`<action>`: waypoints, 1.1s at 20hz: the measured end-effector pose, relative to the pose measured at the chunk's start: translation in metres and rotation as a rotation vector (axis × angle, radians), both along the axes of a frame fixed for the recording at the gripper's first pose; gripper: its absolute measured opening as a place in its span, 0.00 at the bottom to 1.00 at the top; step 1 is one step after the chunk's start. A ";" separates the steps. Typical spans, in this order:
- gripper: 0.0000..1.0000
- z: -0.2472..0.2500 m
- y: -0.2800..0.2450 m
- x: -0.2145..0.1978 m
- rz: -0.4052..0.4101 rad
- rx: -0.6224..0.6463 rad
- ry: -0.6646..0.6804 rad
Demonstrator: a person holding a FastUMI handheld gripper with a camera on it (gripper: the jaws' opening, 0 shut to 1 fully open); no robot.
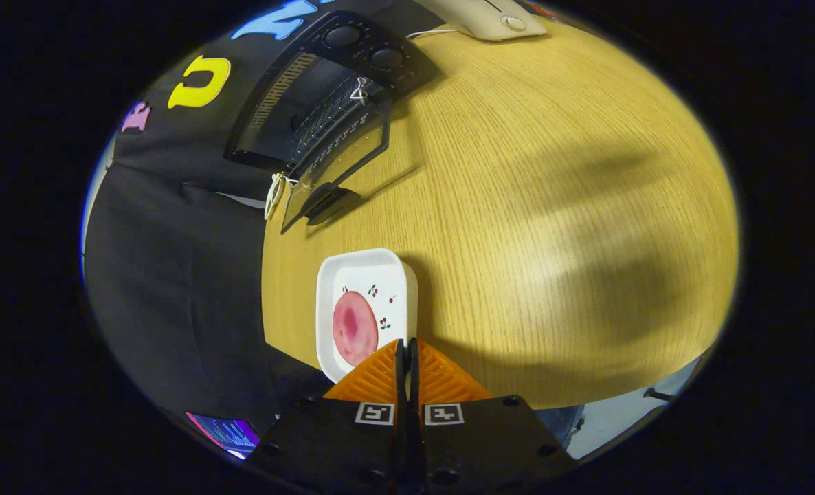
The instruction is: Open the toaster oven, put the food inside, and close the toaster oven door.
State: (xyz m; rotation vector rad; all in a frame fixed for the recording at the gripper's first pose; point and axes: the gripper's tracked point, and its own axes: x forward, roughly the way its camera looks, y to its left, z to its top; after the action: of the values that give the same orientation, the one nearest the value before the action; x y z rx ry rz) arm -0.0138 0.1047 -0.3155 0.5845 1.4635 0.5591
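The gripper point(406, 354) has its 2 fingers pressed together, pinching nothing. Just ahead of them the food point(354, 327) lies on a white plate point(387, 269); the toaster oven point(325, 103) stands well beyond, its door point(339, 168) open.

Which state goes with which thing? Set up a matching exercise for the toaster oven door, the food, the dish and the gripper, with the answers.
Things:
1. toaster oven door
2. food
3. dish
4. gripper

States:
A. fingers closed together, nothing between them
B. round and pink, lying in the dish
C. swung open, lowered toward the table
D. white, square, standing on the table just ahead of the fingers

Pairs: 1-C, 2-B, 3-D, 4-A
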 end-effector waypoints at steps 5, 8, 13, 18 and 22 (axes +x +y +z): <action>0.02 0.021 0.026 -0.002 -0.079 0.037 -0.039; 0.02 0.036 0.044 0.003 -0.165 0.052 -0.072; 0.02 0.057 0.074 0.008 -0.313 0.085 -0.107; 0.02 0.070 0.096 0.014 -0.420 0.093 -0.132; 0.02 0.078 0.106 0.031 -0.517 0.089 -0.154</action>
State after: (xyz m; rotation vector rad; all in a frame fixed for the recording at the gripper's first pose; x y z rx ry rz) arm 0.0172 0.2103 -0.2380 0.9324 1.0879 0.2540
